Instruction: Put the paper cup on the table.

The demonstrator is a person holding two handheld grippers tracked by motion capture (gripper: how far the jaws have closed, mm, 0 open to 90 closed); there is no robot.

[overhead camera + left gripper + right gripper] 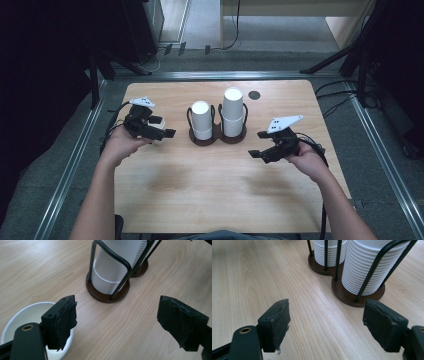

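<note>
A dark wooden holder (218, 136) with black wire loops stands mid-table and carries two stacks of white paper cups, a shorter one (201, 119) and a taller one (233, 111). My left gripper (167, 127) hovers left of the holder, open. A single white cup (30, 322) stands upright on the table at its left jaw, which overlaps the rim; nothing sits between the jaws (116, 317). The shorter stack (112, 270) is just ahead of it. My right gripper (257, 144) is open to the right of the holder, its gap (325, 317) bare, facing the taller stack (364, 270).
The light wooden table (215, 195) has a small black round grommet (254, 95) behind the holder. Metal rails (75, 165) run along the table's sides. Black stand legs (330, 60) and cables (340, 95) lie on the floor beyond.
</note>
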